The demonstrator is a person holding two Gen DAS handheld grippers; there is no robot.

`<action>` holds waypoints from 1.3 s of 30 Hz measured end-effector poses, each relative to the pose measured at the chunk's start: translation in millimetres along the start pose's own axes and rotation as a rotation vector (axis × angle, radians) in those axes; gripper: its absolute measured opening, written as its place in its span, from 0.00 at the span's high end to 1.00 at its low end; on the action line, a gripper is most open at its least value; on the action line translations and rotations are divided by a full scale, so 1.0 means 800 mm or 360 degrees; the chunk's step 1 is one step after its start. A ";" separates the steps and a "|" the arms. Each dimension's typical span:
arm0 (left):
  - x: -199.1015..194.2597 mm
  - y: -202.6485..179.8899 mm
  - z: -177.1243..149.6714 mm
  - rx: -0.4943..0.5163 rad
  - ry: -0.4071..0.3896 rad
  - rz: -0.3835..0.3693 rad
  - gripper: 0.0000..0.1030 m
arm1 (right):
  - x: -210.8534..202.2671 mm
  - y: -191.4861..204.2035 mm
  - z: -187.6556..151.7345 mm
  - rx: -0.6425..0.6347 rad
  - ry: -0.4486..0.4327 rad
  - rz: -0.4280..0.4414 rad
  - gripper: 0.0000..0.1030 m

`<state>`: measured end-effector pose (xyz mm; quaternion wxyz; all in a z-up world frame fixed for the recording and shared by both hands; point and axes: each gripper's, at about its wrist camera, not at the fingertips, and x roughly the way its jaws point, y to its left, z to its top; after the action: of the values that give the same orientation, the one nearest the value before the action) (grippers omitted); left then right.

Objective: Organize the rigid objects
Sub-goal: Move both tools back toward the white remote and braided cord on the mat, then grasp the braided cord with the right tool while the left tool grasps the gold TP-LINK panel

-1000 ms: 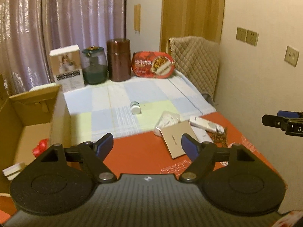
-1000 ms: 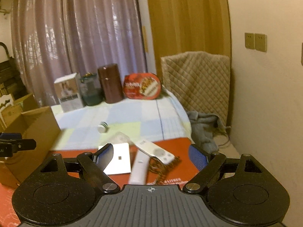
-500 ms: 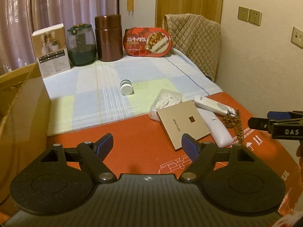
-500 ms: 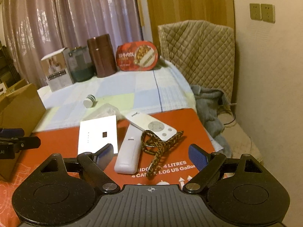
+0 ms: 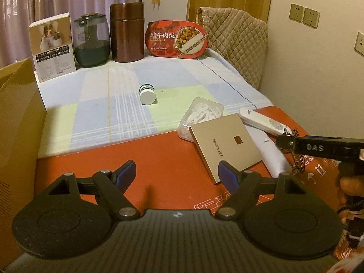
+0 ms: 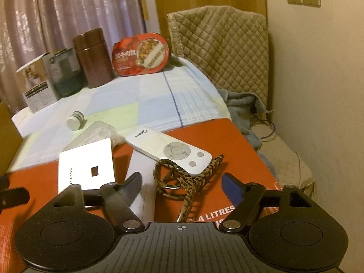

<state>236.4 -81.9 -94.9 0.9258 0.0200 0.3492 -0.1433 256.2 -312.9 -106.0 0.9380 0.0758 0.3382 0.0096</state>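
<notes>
**Red cardboard counter, pale clutter, two idle claws**

Red printed cardboard forms the near counter [image 5: 159, 170], flat and matte, with white shipping marks; behind it lies a soft checked cloth [image 5: 109, 100] in pale blue, green and white. A tall brown cardboard box [image 5: 18, 122] stands at the left edge. A quilted beige cover [image 6: 218, 45] hangs over a chair at the far right. Along the back stand a white printed carton [image 5: 53, 45], a rounded dark-green glass jar [image 5: 91, 41], a glossy brown cylindrical canister [image 5: 127, 31] and an oval red meal tray [image 5: 177, 39] propped on edge.

The task's things cluster on the right of the counter. A flat, square champagne-coloured TP-LINK box [image 5: 227, 147] lies partly over a clear plastic case of white floss picks [image 5: 201, 116]. Beside it a long smooth white remote [image 5: 271, 154] lies under a slimmer white Midea remote [image 6: 170, 151] with a round grey button pad. A leopard-patterned cord [image 6: 182, 182] loops beneath the Midea remote's near end. A small white-capped bottle [image 5: 147, 94] lies on its side on the cloth, well apart.

The left claw [image 5: 177, 173] hangs released over bare red cardboard, gripping nothing. The right claw [image 6: 180, 185] is also spread wide, its fingers flanking the cord and the long remote's end; whether they touch cannot be told.
</notes>
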 end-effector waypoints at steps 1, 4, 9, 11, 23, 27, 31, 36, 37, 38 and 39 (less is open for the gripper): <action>0.001 0.000 -0.001 -0.0001 0.0001 -0.0002 0.26 | 0.003 0.000 0.001 0.0015 0.0003 -0.0004 0.35; 0.002 0.001 -0.001 -0.0007 0.0005 -0.0006 0.26 | 0.007 -0.002 0.003 0.0042 0.0012 -0.0014 0.52; 0.000 -0.001 -0.002 -0.0005 0.0008 -0.0019 0.26 | 0.001 -0.004 0.000 0.0038 0.0047 0.0008 0.61; -0.001 -0.002 -0.004 0.0007 0.0007 -0.0038 0.26 | -0.005 -0.004 -0.003 0.0018 0.0066 0.0043 0.61; -0.003 -0.015 -0.013 0.0090 -0.0002 -0.0119 0.26 | -0.035 0.032 -0.031 -0.0178 0.0232 0.0505 0.61; 0.007 -0.016 -0.010 0.0074 -0.0005 -0.0094 0.23 | -0.039 0.027 -0.030 -0.0139 0.0199 0.0473 0.61; 0.022 -0.022 -0.003 0.0052 -0.0026 -0.0068 0.15 | -0.045 0.020 -0.025 -0.0127 0.0147 0.0422 0.61; 0.049 -0.031 0.010 -0.0012 -0.0013 -0.0042 0.13 | -0.055 0.017 -0.019 -0.0171 0.0062 0.0364 0.61; 0.055 -0.034 0.012 -0.0016 -0.0002 -0.0030 0.12 | -0.056 0.017 -0.018 -0.0182 0.0048 0.0354 0.61; 0.061 -0.037 0.014 -0.0017 0.0006 -0.0016 0.11 | -0.056 0.016 -0.018 -0.0187 0.0041 0.0349 0.61; 0.067 -0.040 0.015 -0.0015 0.0015 -0.0005 0.11 | -0.055 0.015 -0.017 -0.0190 0.0039 0.0347 0.61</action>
<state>273.3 -127.6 -118.5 0.9240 0.0158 0.3543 -0.1429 214.0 -302.4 -86.5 0.9300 0.0561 0.3382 0.1324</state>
